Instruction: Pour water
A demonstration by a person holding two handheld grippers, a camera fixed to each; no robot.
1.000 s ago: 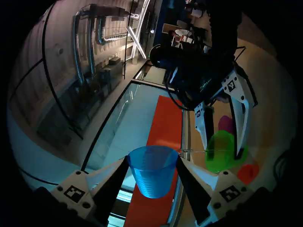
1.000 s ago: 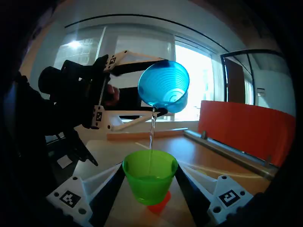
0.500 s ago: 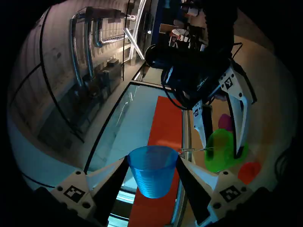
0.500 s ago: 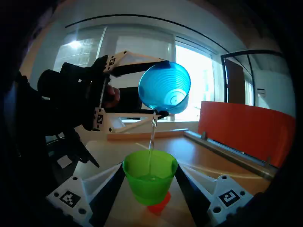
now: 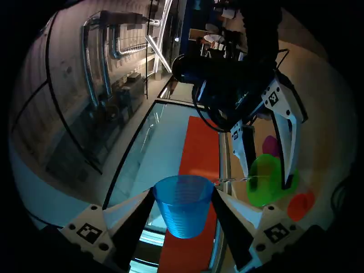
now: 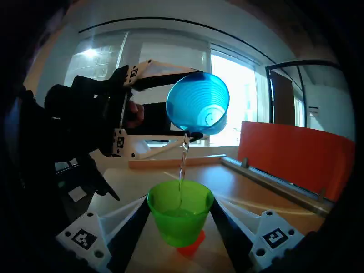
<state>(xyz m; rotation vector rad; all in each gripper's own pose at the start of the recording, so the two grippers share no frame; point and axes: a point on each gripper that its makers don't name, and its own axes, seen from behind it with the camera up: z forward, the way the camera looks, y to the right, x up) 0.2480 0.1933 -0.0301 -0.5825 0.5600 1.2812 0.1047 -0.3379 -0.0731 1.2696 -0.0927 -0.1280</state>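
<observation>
My left gripper [image 5: 182, 214] is shut on a translucent blue cup [image 5: 183, 209], tipped on its side. In the right gripper view that blue cup [image 6: 198, 103] hangs above, mouth toward me, and a thin stream of water [image 6: 182, 168] falls from its rim. The water lands in a green cup [image 6: 180, 217] held upright by my right gripper [image 6: 180, 223], shut on it just above the table. In the left gripper view the green cup [image 5: 267, 179] sits between the right gripper's white fingers [image 5: 287, 136].
An orange panel [image 6: 295, 154] and a metal rail [image 6: 273, 184] run along the wooden table [image 6: 227, 177] on the right. A small orange-red object [image 6: 191, 248] lies under the green cup. A pink object [image 5: 271, 145] rests on the table. Windows stand behind.
The blue cup has tilted slightly further and the stream keeps running. The water level in the green cup has risen a little. Both grippers hold their places.
</observation>
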